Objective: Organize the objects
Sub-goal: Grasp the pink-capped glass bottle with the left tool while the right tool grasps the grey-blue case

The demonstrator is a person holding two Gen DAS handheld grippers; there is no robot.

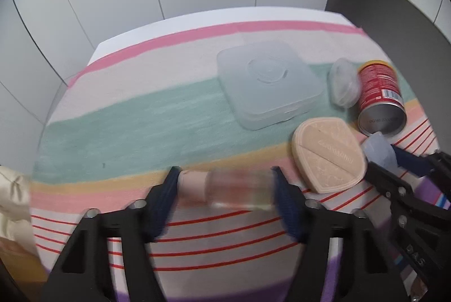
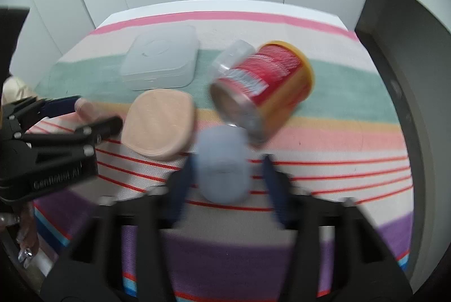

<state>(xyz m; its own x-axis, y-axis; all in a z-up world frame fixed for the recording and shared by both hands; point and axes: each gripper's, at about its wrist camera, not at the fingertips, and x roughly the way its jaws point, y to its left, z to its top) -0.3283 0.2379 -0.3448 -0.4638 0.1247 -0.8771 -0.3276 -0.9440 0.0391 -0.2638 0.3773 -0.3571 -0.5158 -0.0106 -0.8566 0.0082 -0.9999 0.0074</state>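
Observation:
My left gripper (image 1: 225,183) is shut on a small clear bottle (image 1: 239,189) with a beige cap, held sideways just above the striped cloth. My right gripper (image 2: 227,175) is open around a pale blue cup-like piece (image 2: 221,175) lying on the cloth; the piece also shows in the left wrist view (image 1: 380,152). A beige sponge pad (image 1: 328,154) lies between the grippers and shows in the right wrist view (image 2: 159,123). A red can (image 2: 265,89) lies on its side, with a clear lid (image 1: 344,86) beside it. Both views are blurred.
A frosted square plastic box (image 1: 267,85) lies closed on the green stripe; it also shows in the right wrist view (image 2: 162,61). The striped cloth (image 1: 141,116) covers the table. White panel walls stand behind. A cream fabric item (image 1: 14,203) sits at the left edge.

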